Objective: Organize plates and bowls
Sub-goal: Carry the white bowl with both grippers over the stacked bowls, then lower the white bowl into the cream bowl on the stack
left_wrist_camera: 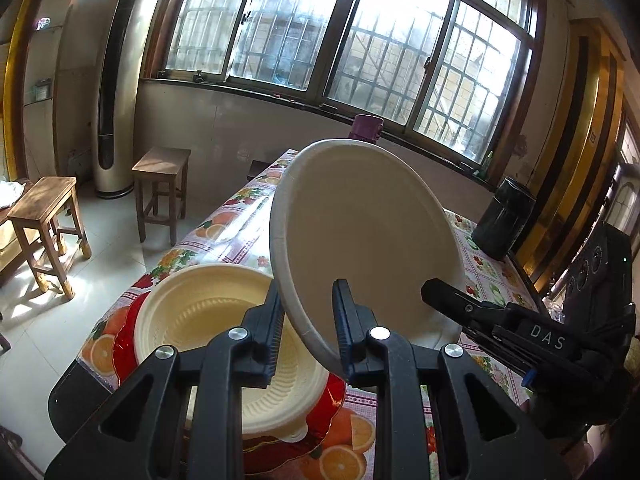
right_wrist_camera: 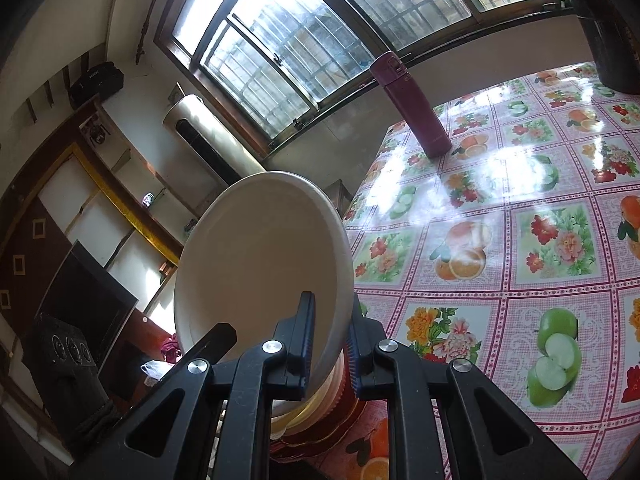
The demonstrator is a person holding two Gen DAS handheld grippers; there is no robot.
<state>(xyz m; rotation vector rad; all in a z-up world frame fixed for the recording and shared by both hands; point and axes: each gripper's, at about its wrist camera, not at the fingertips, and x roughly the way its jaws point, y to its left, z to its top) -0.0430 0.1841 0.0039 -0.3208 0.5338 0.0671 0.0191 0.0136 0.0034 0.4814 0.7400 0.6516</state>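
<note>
Both hand-held grippers [left_wrist_camera: 306,316] [right_wrist_camera: 330,338] clamp tilted white bowl [left_wrist_camera: 368,240] – above cream bowl [left_wrist_camera: 212,312].

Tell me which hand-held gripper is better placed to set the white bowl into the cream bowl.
Right, probably. The right hand-held gripper pinches the white bowl snugly by its rim; the left hand-held gripper straddles the rim, its grip unclear. The cream bowl sits just below.

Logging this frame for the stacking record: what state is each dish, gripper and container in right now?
White bowl: lifted, tilted on edge, gripped at its rim.
Left gripper: shut on bowl rim.
Right gripper: shut on bowl rim.
Cream bowl: upright, resting on red plate.
Red plate: flat on table.
Purple flask: standing, lid closed.
</note>
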